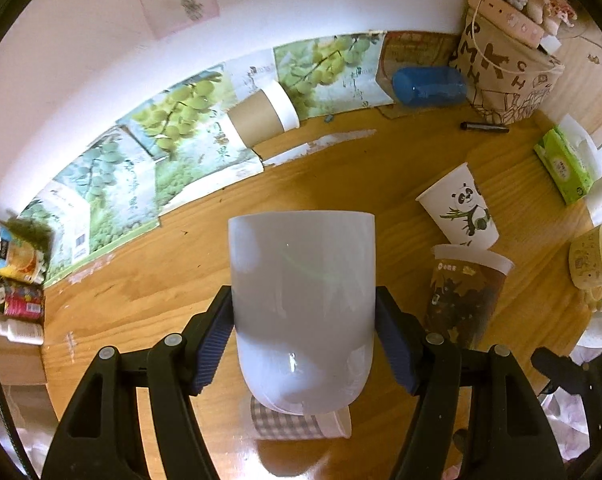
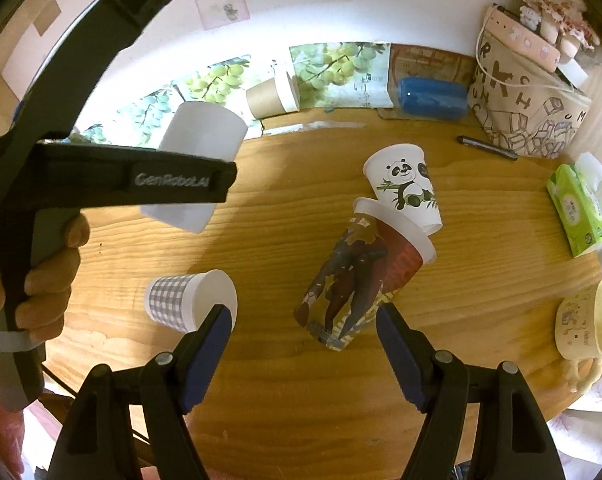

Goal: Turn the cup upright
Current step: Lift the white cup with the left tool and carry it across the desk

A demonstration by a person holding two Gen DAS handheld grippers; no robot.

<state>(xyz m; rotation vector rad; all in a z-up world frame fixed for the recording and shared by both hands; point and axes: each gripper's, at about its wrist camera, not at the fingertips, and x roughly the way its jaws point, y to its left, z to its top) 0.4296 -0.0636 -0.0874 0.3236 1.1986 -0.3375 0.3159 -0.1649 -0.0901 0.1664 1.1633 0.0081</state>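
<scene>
My left gripper (image 1: 303, 300) is shut on a plain white cup (image 1: 301, 300), with its blue pads pressed on both sides, and holds it above the wooden table (image 1: 181, 288). In the right wrist view the same white cup (image 2: 199, 140) hangs tilted in the air, partly hidden by the left gripper's black body. My right gripper (image 2: 303, 320) is open and empty, low over the table. A grey checked paper cup (image 2: 189, 300) lies on its side by my right gripper's left finger; it also shows under the white cup (image 1: 297, 424).
A panda cup (image 2: 405, 184) and a brown printed cup (image 2: 357, 276) lie on their sides mid-table. A cream mug (image 2: 585, 324) lies at the right edge. A brown paper cup (image 2: 271, 96), a blue container (image 2: 433, 98), a fabric bag (image 2: 529, 108), a pen (image 2: 487, 147) and a tissue pack (image 2: 579, 208) sit at the back.
</scene>
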